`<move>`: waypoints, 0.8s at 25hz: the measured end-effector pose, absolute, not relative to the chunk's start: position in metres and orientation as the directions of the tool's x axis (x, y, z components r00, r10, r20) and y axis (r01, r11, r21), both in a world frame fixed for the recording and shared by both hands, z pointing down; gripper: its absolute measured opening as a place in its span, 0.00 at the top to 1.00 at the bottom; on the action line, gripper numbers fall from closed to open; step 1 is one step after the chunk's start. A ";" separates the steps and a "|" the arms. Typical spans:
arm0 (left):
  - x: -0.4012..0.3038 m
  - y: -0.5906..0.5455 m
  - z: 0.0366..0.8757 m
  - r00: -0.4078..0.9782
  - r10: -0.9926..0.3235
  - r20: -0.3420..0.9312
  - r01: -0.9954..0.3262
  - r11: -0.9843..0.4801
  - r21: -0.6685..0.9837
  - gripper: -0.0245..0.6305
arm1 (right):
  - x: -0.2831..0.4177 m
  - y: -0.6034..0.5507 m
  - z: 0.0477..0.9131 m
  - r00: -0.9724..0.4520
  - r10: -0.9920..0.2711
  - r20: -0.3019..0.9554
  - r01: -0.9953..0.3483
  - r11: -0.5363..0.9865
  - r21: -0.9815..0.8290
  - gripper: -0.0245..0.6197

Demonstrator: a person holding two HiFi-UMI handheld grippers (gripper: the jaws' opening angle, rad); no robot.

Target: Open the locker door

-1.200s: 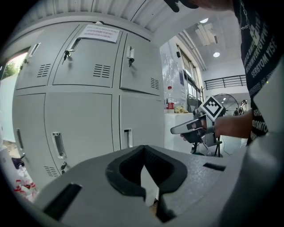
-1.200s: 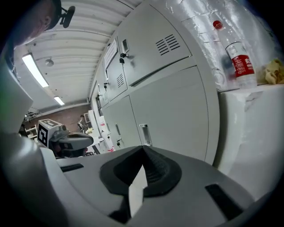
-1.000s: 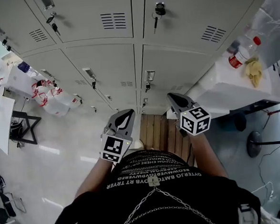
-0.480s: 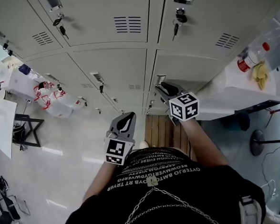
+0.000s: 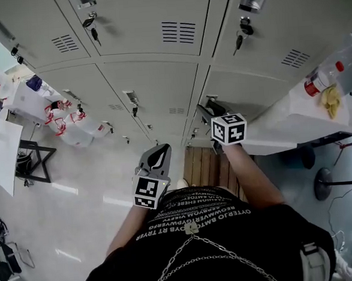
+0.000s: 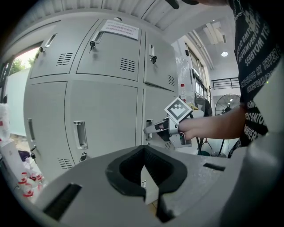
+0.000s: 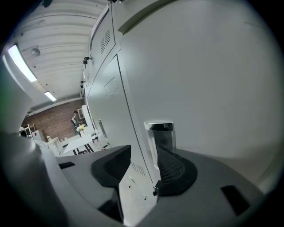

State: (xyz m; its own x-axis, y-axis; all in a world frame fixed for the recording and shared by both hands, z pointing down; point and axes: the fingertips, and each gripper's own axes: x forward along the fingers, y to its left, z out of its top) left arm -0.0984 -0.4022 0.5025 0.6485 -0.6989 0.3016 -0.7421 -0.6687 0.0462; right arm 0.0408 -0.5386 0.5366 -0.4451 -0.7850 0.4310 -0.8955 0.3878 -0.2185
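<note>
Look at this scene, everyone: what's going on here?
A person stands at a bank of grey lockers with a gripper in each hand. The right gripper is up against a locker door. Its jaws are opening, and the door's metal handle is just ahead of them, not gripped. The left gripper is held near the person's body, shut and empty. The door looks closed.

Clear plastic bottle with red cap (image 5: 319,79) on white surface (image 5: 283,122); yellow lump (image 5: 330,96) just beside it; brown wooden slat platform (image 5: 203,165) on floor; red-printed white bags (image 5: 66,117) far left
</note>
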 end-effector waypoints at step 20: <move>-0.007 -0.386 0.501 0.793 -0.539 0.285 -0.577 -0.814 0.069 0.96 | 0.057 -0.419 0.539 -0.464 -0.743 0.482 -0.871 0.481 -0.097 0.80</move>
